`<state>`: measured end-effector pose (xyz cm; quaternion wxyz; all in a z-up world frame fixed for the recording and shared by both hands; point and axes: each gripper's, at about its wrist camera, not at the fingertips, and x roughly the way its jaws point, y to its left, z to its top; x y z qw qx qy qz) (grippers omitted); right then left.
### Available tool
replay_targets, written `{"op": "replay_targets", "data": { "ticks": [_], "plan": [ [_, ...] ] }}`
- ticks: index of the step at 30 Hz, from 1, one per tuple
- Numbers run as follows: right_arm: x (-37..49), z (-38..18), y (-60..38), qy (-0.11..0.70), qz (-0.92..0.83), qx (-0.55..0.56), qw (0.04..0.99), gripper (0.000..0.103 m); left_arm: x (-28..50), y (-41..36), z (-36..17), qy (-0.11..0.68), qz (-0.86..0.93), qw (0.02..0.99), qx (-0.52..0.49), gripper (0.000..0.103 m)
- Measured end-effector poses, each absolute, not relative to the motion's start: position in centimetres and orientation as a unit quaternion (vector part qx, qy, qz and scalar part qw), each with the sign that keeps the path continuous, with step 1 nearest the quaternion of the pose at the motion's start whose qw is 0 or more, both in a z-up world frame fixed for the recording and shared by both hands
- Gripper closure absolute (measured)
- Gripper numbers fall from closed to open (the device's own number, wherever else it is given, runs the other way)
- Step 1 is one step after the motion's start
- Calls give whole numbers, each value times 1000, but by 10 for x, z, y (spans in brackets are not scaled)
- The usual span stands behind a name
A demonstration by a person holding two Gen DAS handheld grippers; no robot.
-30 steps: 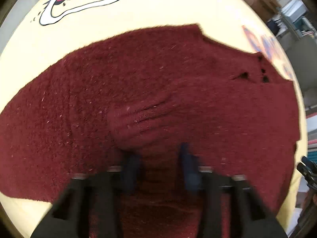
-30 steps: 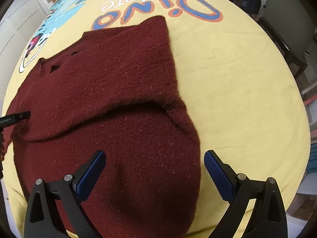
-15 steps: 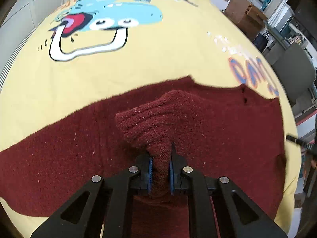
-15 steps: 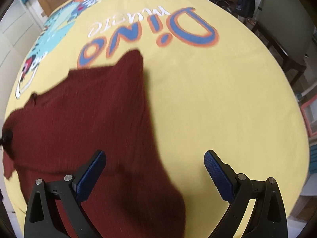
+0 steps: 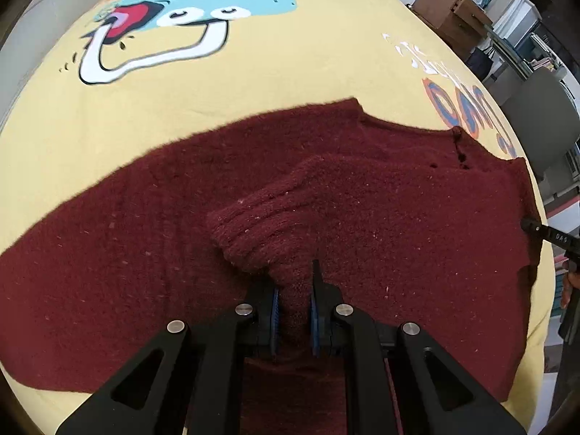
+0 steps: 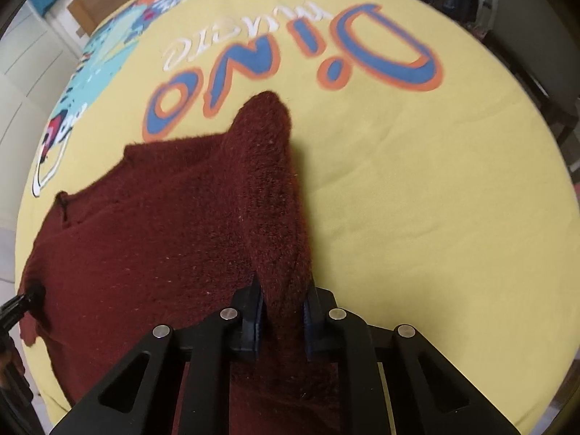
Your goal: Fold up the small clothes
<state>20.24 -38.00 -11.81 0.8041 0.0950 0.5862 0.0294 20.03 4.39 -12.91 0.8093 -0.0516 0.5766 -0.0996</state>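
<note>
Left wrist: maroon sweater (image 5: 380, 210) on yellow dinosaur-print sheet (image 5: 253, 83), perhaps bed.

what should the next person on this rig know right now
Left gripper: shut on the sweater's ribbed sleeve cuff, lifted over the body.
Right gripper: jaws closing on a raised ridge of the maroon sweater along its right edge.
The sweater lies spread on the yellow dinosaur-print sheet.
Done: both sides gripped; one sleeve drawn inward.
Left: probably lay the sleeve flat, fold the right side over, then fold the body. No finished fold is visible yet.
</note>
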Motion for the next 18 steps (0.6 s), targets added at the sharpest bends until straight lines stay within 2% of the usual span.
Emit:
{"op": "replay_targets", "data": {
  "ticks": [7,8,10,11,12,13,14,15,17,18],
  "plan": [
    [210,-141,-379,600,19,89,795,85,195,53,-145,584,-71,806,-65,85],
    [209,-141,-379,598,21,92,796,83,194,52,-144,583,-68,808,-57,83],
    [206,-140,-382,593,20,95,799,72,190,54,-138,582,-67,810,-43,77],
    [204,-137,-383,590,18,94,802,60,190,52,-136,582,-58,811,-32,68],
    [201,-133,-385,586,16,93,805,53,190,49,-134,580,-49,813,-23,64],
    [198,-129,-387,582,13,90,808,39,189,50,-129,577,-39,816,-13,55],
    [195,-123,-387,576,9,84,813,30,187,51,-121,568,-32,822,-4,45],
    [190,-114,-386,564,9,77,822,27,185,52,-112,556,-24,831,1,39],
    [181,-95,-378,538,18,63,841,20,181,52,-98,535,-14,845,4,8],
    [176,-86,-372,527,21,58,848,17,180,51,-91,526,-14,851,4,3]
  ]
}}
